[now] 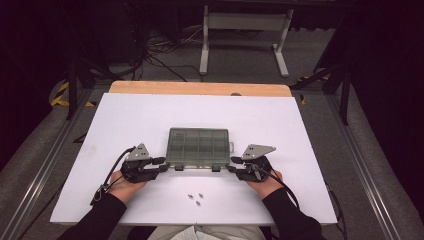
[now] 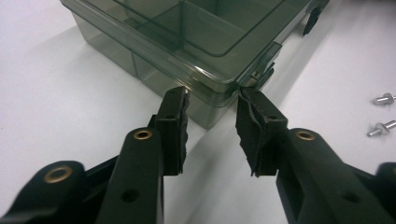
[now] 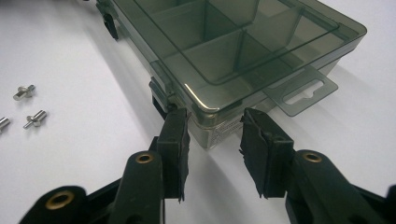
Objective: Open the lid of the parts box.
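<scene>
A smoky transparent compartment box (image 1: pixel 198 145) lies with its lid down in the middle of the white board. My left gripper (image 1: pixel 162 164) is at its near left corner and my right gripper (image 1: pixel 232 164) at its near right corner. In the left gripper view the box (image 2: pixel 187 42) has its corner just between the tips of my gripper (image 2: pixel 212 100), and a gap shows beside the pads. In the right gripper view the box (image 3: pixel 243 51) sits the same way at my gripper (image 3: pixel 215 116), jaws apart on either side of the corner.
Three small metal pins (image 1: pixel 195 197) lie on the white board (image 1: pixel 125 120) in front of the box, between the person's hands. A clear hang tab (image 3: pixel 303 93) sticks out of the box's right side. Black latches (image 3: pixel 111 25) sit on its near edge.
</scene>
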`<state>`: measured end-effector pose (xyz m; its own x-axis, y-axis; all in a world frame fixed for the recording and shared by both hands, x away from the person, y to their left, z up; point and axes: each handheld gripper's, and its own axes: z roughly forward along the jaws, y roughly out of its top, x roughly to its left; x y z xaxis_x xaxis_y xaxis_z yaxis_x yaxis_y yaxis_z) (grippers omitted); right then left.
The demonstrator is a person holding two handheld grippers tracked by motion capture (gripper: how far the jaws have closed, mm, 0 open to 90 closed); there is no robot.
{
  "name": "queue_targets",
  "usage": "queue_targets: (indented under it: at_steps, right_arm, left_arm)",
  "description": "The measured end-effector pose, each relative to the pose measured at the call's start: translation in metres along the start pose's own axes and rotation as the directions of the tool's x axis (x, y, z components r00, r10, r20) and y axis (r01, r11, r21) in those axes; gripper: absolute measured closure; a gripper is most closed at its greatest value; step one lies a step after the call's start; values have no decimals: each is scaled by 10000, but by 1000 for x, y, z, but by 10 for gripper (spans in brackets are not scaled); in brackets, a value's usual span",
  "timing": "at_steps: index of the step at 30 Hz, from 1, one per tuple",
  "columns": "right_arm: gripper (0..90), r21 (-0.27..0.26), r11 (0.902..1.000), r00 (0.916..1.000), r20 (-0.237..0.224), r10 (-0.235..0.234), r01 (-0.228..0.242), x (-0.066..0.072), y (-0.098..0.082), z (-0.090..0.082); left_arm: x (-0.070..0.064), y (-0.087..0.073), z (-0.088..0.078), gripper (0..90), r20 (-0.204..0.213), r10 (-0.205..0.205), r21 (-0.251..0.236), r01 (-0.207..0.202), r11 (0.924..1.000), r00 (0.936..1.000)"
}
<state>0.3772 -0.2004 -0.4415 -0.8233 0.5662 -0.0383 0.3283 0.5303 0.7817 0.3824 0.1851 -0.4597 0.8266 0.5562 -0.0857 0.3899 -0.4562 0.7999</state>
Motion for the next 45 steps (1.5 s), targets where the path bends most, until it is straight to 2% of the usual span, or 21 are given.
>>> queue_targets:
  at_steps: [8,18,26,33,45]
  right_arm:
    - [655,122,9999,10000,36,-61,60,1,0,2]
    - [684,275,9996,10000,-42,-39,40,1,-1,3]
    - [690,266,9996,10000,-55,3,-1,1,-1,2]
    - [725,220,9996,9998,-111,163,-161,1,-1,1]
    - [772,201,9997,9999,-98,141,-139,1,0,-1]
  left_arm:
    - [1,0,-1,698,-27,113,128,-113,9999,9999]
    - [1,0,-1,699,-15,68,130,-68,9999,10000]
    - [1,0,-1,701,30,34,141,-35,9999,10000]
    - [1,0,-1,700,30,-30,196,29,9998,10000]
    - [1,0,-1,698,15,-18,237,18,9997,10000]
